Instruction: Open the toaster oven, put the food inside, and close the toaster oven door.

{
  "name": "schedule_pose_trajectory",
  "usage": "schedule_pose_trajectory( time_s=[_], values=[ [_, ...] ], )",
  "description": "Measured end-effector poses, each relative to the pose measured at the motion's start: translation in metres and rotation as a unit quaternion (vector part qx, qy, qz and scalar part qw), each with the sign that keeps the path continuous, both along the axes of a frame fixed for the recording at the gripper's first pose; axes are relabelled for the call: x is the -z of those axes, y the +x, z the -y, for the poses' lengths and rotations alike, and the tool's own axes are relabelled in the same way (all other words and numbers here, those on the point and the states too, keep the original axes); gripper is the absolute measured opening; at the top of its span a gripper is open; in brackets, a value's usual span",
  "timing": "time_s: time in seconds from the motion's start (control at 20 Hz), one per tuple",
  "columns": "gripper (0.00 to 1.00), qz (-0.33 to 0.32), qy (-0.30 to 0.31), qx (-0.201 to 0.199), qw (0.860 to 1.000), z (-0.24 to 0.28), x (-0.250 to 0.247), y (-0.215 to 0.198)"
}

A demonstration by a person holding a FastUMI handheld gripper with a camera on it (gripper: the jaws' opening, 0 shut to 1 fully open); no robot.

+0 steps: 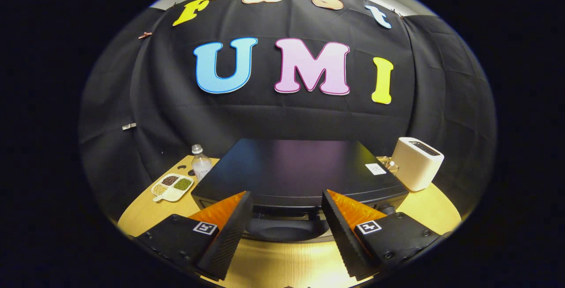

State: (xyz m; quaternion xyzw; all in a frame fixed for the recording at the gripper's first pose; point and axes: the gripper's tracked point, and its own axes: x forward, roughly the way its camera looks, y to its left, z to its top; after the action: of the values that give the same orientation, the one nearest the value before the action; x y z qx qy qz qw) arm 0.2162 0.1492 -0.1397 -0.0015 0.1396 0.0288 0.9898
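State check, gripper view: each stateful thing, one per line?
toaster oven: door looks shut, handle between the tool's fingers
tool: open, fingers apart either side of the handle, gripping nothing
water bottle: upright, capped
sectioned dish: filled with grains
toaster: upright, slot looks empty

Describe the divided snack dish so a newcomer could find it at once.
Start at the big black toaster oven just ahead of the open gripper. Beside it stands a clear water bottle; next to that, on the wooden table, lies the divided dish, pale, holding separate heaps of grains.
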Motion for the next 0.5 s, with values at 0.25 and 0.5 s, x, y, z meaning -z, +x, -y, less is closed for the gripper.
schedule_pose_trajectory(
  time_s=[0.25,0.5],
  values=[
    [0.99,-0.001,0.009,0.014,1.0,0.0,0.011,-0.002],
    [0.99,-0.007,0.01,0.012,1.0,-0.001,0.022,-0.011]
  ],
)
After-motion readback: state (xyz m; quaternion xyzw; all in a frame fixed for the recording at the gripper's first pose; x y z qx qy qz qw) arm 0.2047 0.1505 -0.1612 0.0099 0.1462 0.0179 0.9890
